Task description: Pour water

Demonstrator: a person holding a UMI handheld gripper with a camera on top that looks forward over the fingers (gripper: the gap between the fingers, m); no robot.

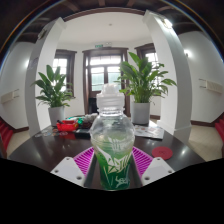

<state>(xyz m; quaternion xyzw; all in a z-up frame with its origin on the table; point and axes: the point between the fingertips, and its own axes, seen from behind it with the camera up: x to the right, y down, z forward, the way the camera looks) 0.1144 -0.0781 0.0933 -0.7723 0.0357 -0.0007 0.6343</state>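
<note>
Bottle: a clear plastic bottle [111,140] with a white cap and green label stands upright at lower centre of the frame, on a dark worktop [40,148].
Hand-held gripper: my hand-held gripper [112,163] has its pink pads at either side of the bottle's lower body; I cannot tell whether they press on it.
Handling: likely light, thin-walled, smooth; I would hold mid-body, gently.
Background: two potted plants [53,88] flank a doorway at upper centre.
</note>
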